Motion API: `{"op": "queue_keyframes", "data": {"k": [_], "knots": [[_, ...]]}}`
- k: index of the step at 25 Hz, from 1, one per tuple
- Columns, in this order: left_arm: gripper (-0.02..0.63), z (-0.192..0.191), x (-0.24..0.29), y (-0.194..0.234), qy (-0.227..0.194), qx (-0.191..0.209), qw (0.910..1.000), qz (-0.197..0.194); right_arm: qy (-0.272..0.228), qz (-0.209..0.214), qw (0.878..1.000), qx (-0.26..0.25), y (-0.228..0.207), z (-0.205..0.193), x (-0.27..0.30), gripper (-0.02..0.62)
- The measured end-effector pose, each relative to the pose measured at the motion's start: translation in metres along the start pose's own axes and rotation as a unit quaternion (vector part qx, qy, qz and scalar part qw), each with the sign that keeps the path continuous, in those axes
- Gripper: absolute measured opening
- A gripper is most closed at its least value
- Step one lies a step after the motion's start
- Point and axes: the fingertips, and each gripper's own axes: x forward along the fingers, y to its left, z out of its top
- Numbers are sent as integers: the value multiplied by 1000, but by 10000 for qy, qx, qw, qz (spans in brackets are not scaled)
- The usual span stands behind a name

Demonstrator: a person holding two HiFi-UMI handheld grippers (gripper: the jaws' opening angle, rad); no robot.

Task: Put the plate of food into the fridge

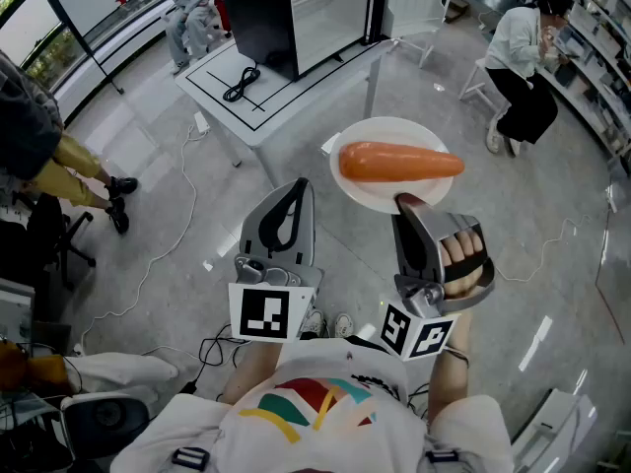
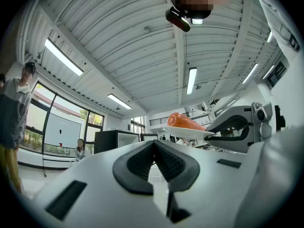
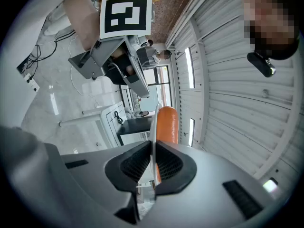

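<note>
A white plate (image 1: 367,193) carries one long orange carrot-like piece of food (image 1: 399,162). My right gripper (image 1: 409,203) is shut on the plate's near rim and holds it level in the air. In the right gripper view the thin rim (image 3: 155,122) runs between the pads, with the food (image 3: 167,125) just beyond. My left gripper (image 1: 294,187) floats beside it to the left, shut with nothing in it, its pads (image 2: 153,144) meeting. The left gripper view shows the plate (image 2: 190,133) from the side. The black fridge (image 1: 258,18) stands ahead on a white table, door open.
The white table (image 1: 296,87) holds a coiled black cable (image 1: 240,85). A person sits on a stool at the right (image 1: 523,67), another sits at the back left (image 1: 187,8), and a third stands at the left (image 1: 59,156). Cables trail over the grey floor.
</note>
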Motion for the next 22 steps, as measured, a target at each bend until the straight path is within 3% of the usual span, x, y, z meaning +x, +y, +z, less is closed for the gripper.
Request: {"op": "queue_keyframes", "data": {"k": [13, 22], "knots": [[6, 4, -2, -6, -43, 51, 9999, 126, -258, -32, 9997, 47, -6, -3, -11, 26], [6, 8, 3, -32, -82, 95, 9997, 190, -361, -36, 9992, 166, -14, -27, -21, 26]]}}
